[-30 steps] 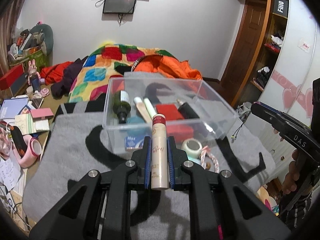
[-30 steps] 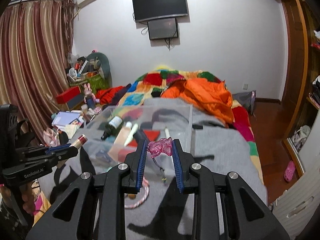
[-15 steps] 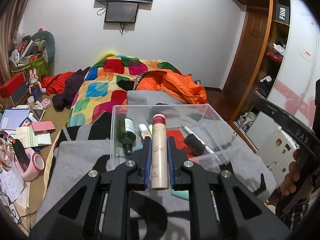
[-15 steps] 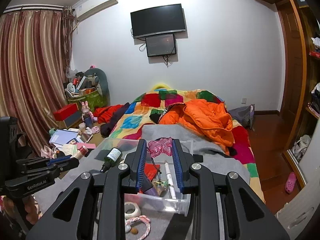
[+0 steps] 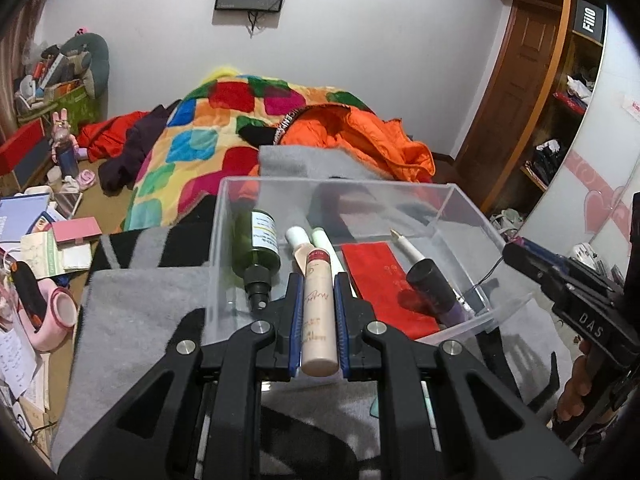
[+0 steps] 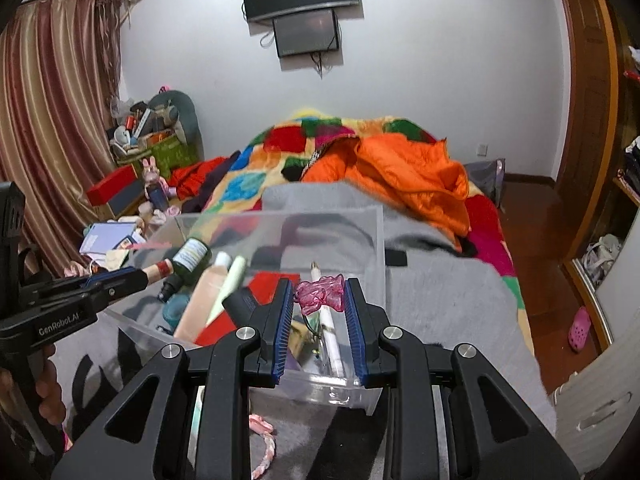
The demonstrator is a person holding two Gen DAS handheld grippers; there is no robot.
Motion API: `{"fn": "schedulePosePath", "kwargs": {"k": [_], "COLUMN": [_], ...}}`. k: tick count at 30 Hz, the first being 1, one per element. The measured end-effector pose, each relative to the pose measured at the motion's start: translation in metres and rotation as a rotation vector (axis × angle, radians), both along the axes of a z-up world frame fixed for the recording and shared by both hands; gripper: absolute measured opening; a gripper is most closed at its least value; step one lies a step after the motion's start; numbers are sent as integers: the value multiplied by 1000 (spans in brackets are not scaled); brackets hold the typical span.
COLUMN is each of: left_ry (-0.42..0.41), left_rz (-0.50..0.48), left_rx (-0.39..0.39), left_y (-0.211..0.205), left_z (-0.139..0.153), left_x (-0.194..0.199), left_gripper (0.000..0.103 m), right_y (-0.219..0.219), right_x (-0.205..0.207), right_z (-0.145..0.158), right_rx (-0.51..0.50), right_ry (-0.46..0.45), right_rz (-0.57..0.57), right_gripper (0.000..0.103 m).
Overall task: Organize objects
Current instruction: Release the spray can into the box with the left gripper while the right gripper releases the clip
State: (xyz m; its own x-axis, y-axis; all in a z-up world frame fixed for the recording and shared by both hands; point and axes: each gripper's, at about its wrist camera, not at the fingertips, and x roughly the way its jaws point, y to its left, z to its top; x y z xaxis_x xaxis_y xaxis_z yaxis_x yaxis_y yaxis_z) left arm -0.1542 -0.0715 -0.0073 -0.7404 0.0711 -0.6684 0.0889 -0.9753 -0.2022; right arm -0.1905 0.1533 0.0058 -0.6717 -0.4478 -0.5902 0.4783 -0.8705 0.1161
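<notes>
Below, we recorded:
Left gripper (image 5: 318, 300): clamped on beige tube (image 5: 318, 312), above clear bin (image 5: 460, 200).
Right gripper (image 6: 320, 304): pinched pink hair clip (image 6: 320, 294) over that bin.

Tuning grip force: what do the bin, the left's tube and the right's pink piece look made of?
Bin: clear rigid plastic, glossy; contents show through the walls.
Tube: smooth beige plastic, probably, with printed script and a red band.
Pink piece: translucent, crinkled, glossy; looks like soft plastic or a thin film, but I can't tell which.
</notes>
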Motion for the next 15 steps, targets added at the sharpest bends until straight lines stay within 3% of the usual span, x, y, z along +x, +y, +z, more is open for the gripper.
{"fn": "schedulePosePath", "kwargs": {"k": [6,12,15], "left_ry": [-30,-29,-28], "left_rz": [-17,-21,-20], "left_rx": [-12,-42,-41], "left_y": [6,10,11], "left_z": [-12,-13,-12], "left_x": [-8,-7,-5], "left_gripper": [14,14,21], "right_y": [-8,-15,-15], "right_x": [-5,-3,0], "right_z": [-16,-19,-18], "right_rx": [2,21,29], "right_ry": [-64,-58,-58], "right_rz": [35,44,44], "right_gripper": [24,24,28]}}
